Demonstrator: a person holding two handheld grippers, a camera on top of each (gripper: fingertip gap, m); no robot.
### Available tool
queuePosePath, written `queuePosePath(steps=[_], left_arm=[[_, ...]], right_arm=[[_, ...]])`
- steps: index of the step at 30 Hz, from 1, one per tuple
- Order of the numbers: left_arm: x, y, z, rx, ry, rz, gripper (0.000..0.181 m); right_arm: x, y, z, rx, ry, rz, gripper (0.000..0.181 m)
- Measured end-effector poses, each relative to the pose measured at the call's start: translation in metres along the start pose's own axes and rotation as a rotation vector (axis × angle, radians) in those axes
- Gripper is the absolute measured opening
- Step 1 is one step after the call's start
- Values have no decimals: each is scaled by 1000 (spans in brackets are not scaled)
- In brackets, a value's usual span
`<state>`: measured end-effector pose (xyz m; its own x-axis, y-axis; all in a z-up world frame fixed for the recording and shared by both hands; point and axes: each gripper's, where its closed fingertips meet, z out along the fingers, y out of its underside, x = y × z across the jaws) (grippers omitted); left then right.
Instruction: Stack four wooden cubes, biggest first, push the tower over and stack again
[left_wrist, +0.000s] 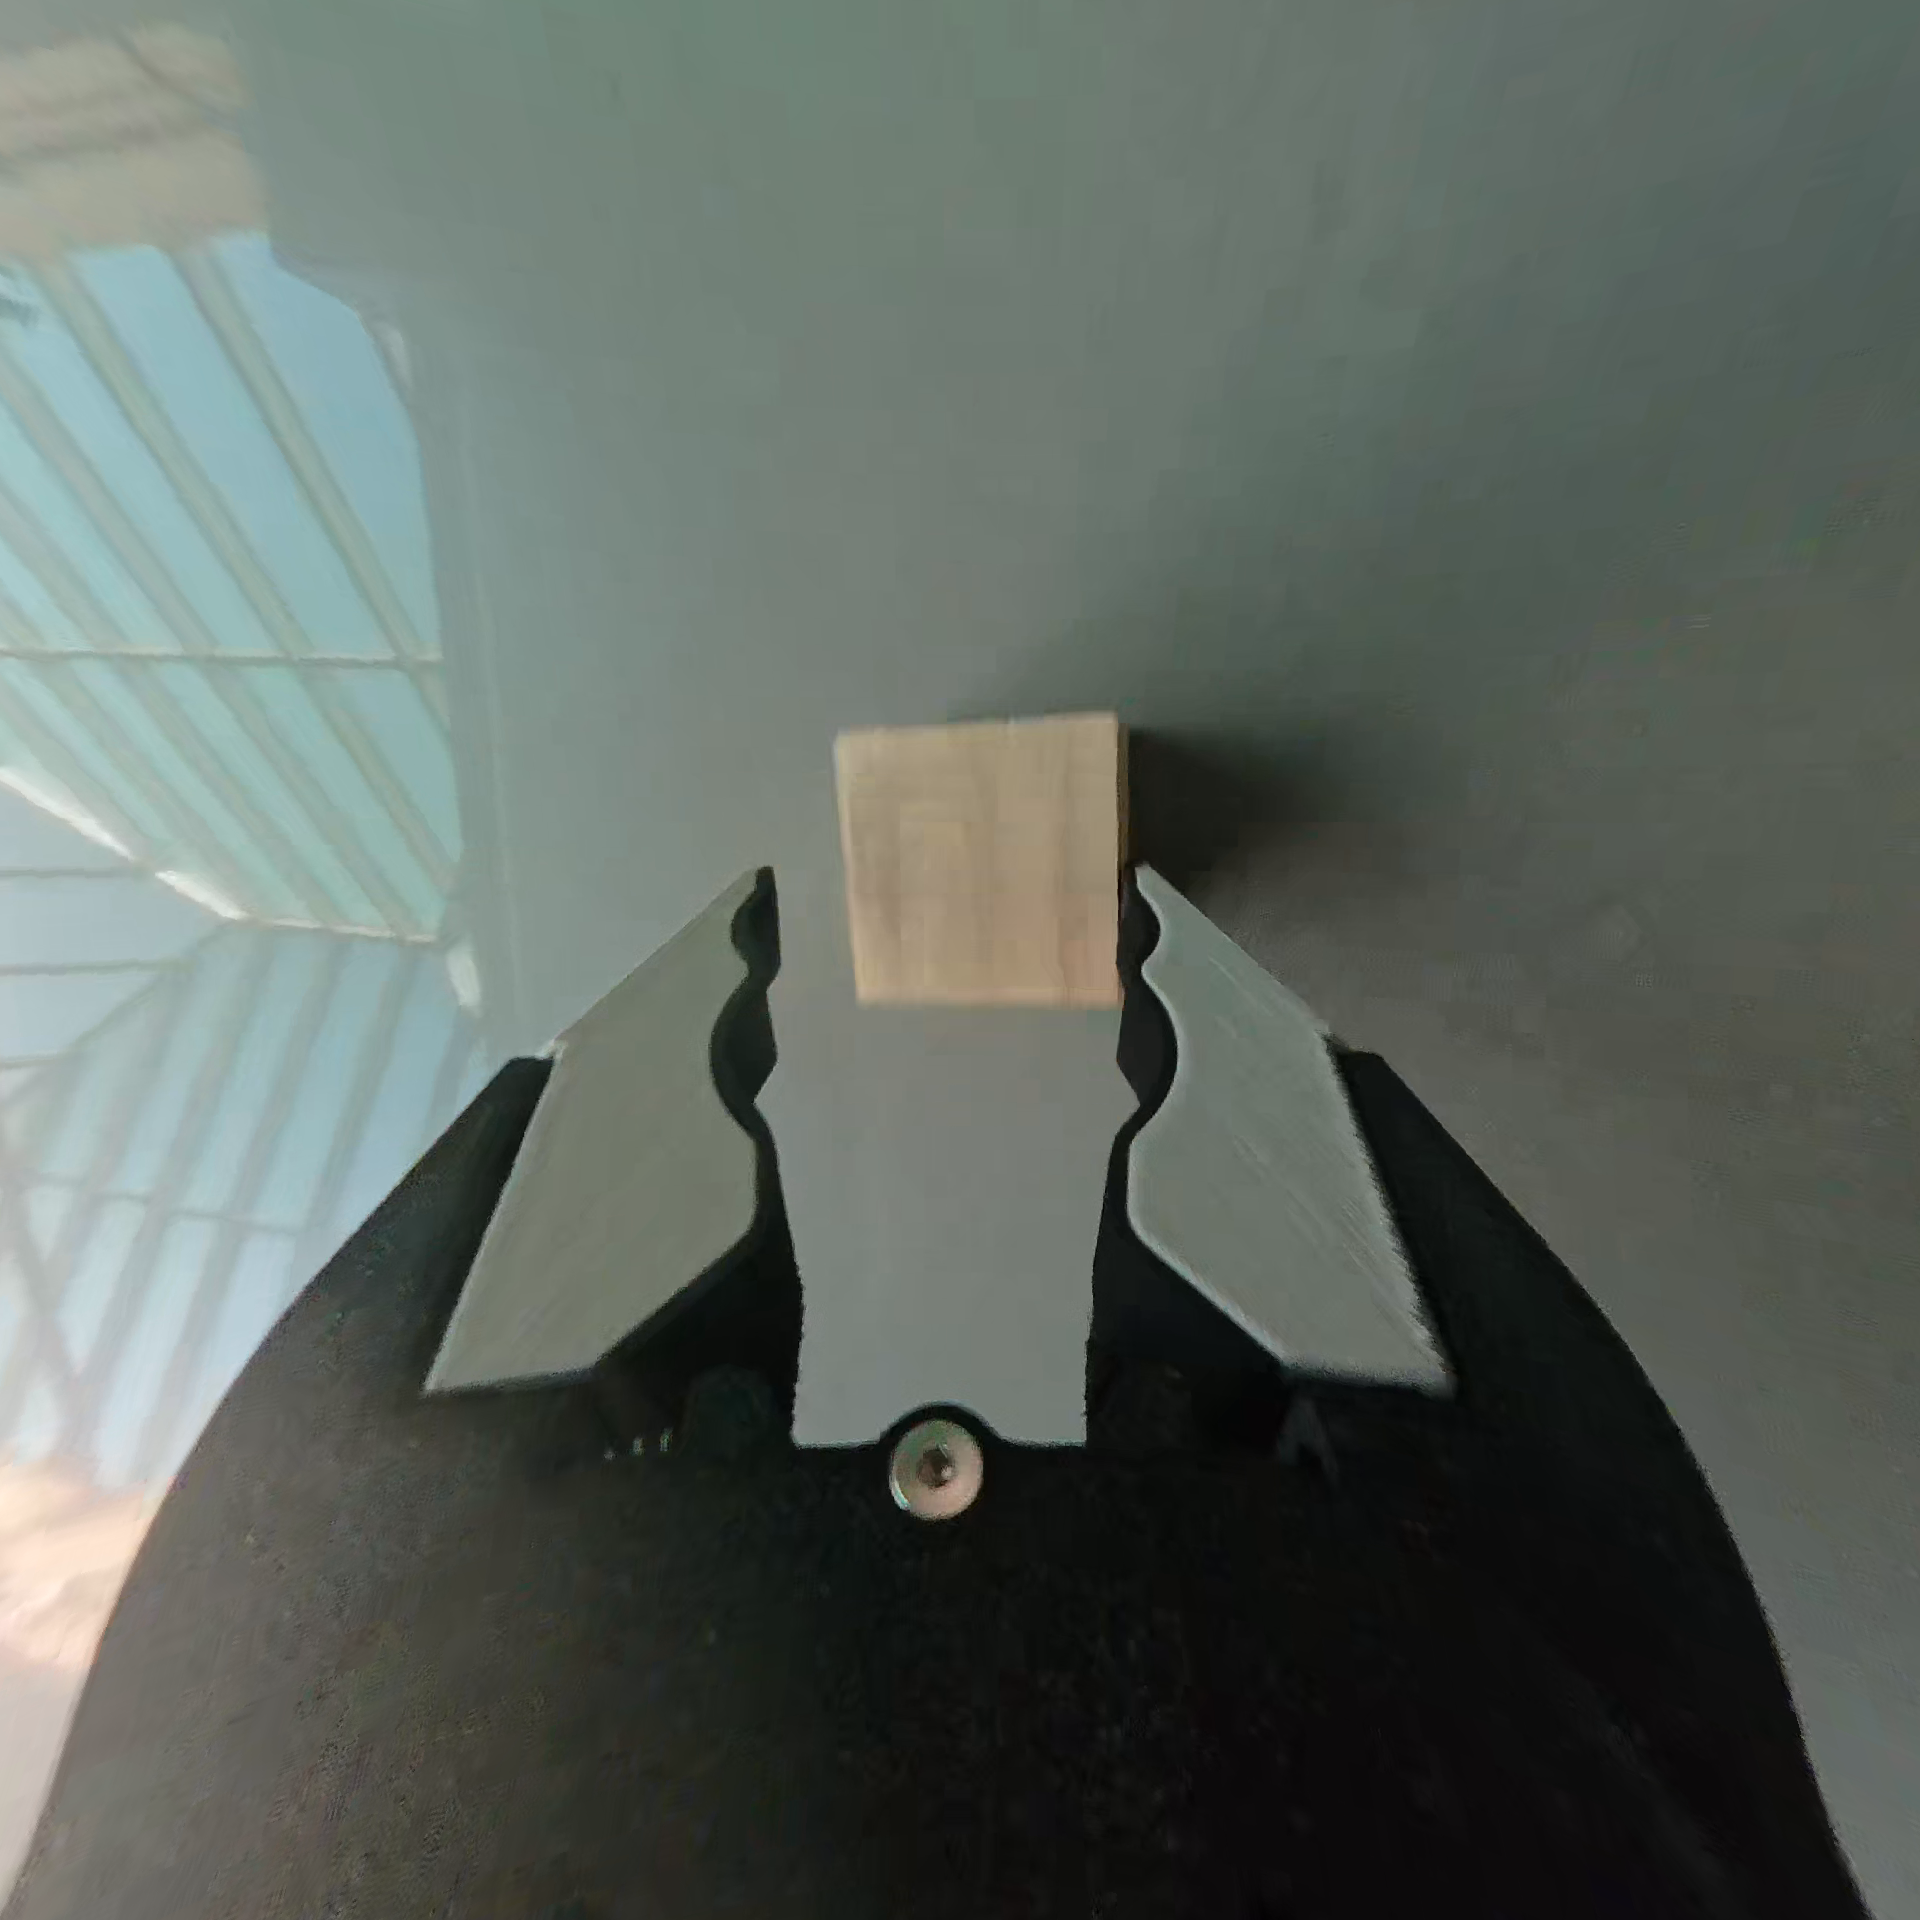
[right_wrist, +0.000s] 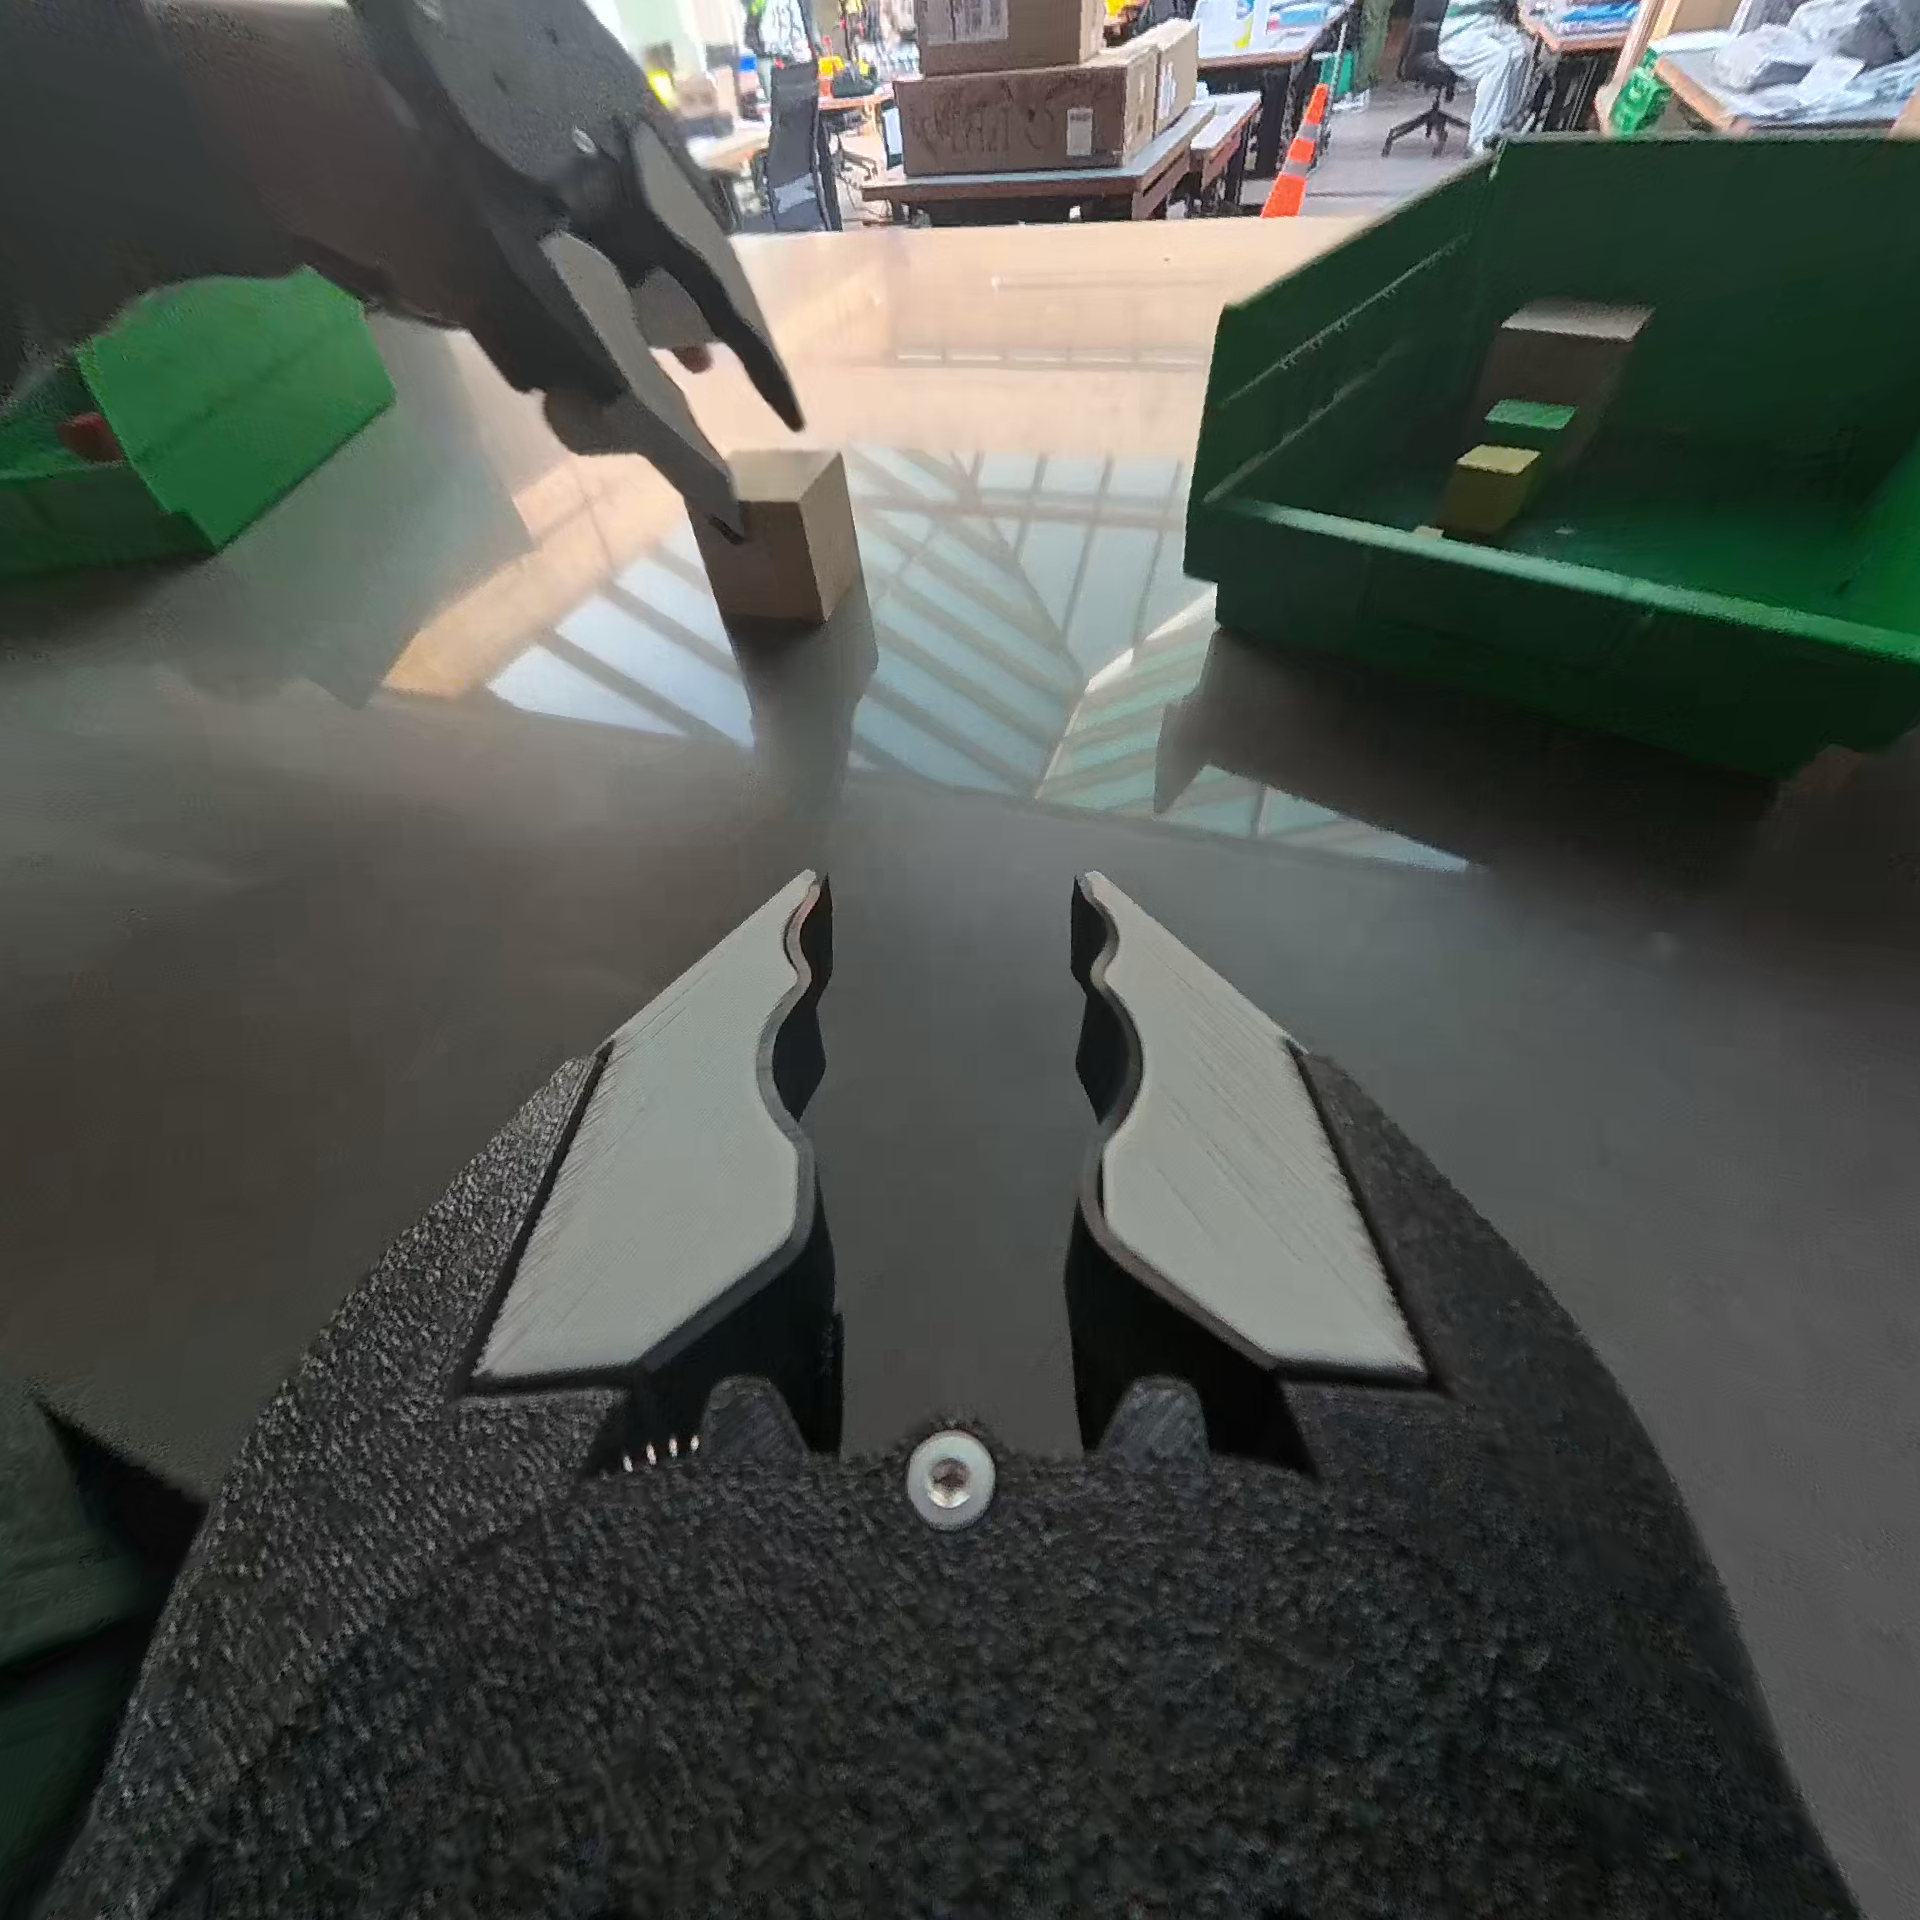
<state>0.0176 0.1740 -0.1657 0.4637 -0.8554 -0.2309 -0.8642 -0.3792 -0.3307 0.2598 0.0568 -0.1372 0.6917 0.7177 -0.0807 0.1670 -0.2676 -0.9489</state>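
Left tongs wide, straddling small pale wooden cube on glossy grey counter, right tongs spread, empty, well back; looks light, rigid, smooth — best pinched across flat opposite faces.

A glossy grey worktop mirrors a bright barred window. At twelve o'clock stand workbenches, cardboard boxes, an orange cone and office chairs.
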Motion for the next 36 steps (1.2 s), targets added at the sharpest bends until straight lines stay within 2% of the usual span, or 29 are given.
queuePosePath(steps=[2, 5, 8, 13, 16, 20, 22, 25, 29, 31, 33, 36], left_arm=[[-14, 17, -35, 57, -43, -44, 62], [-46, 76, -96, 64, -139, -174, 62], [-76, 165, -153, 18, -224, -368, 63], [-93, 322, -225, -118, -342, -590, 61], [-86, 403, -240, -225, -337, -726, 62], [-63, 483, -224, -364, -255, -824, 64], [-58, 504, -211, -396, -229, -840, 64], [-65, 516, -192, -397, -217, -812, 60], [-78, 539, -183, -561, -202, -668, 62], [-85, 541, -181, -589, -182, -619, 66], [-96, 534, -179, -592, -193, -514, 61], [-94, 521, -164, -588, -113, -450, 63]], right_arm=[[1, -8, 5, 18, -7, -14, 46], [0, -17, 12, 30, -30, -27, 46], [-5, -20, 22, 24, -61, -40, 47], [-19, -15, 40, -7, -118, -50, 47], [-27, -14, 48, -29, -142, -76, 48], [-34, -19, 55, -31, -155, -112, 48], [-34, -20, 55, -37, -151, -124, 47], [-32, -17, 54, -58, -135, -140, 47], [-27, -19, 51, -75, -103, -159, 47], [-26, -19, 49, -76, -91, -159, 47], [-25, -18, 48, -81, -79, -149, 47], [-25, -14, 49, -86, -72, -128, 47]])
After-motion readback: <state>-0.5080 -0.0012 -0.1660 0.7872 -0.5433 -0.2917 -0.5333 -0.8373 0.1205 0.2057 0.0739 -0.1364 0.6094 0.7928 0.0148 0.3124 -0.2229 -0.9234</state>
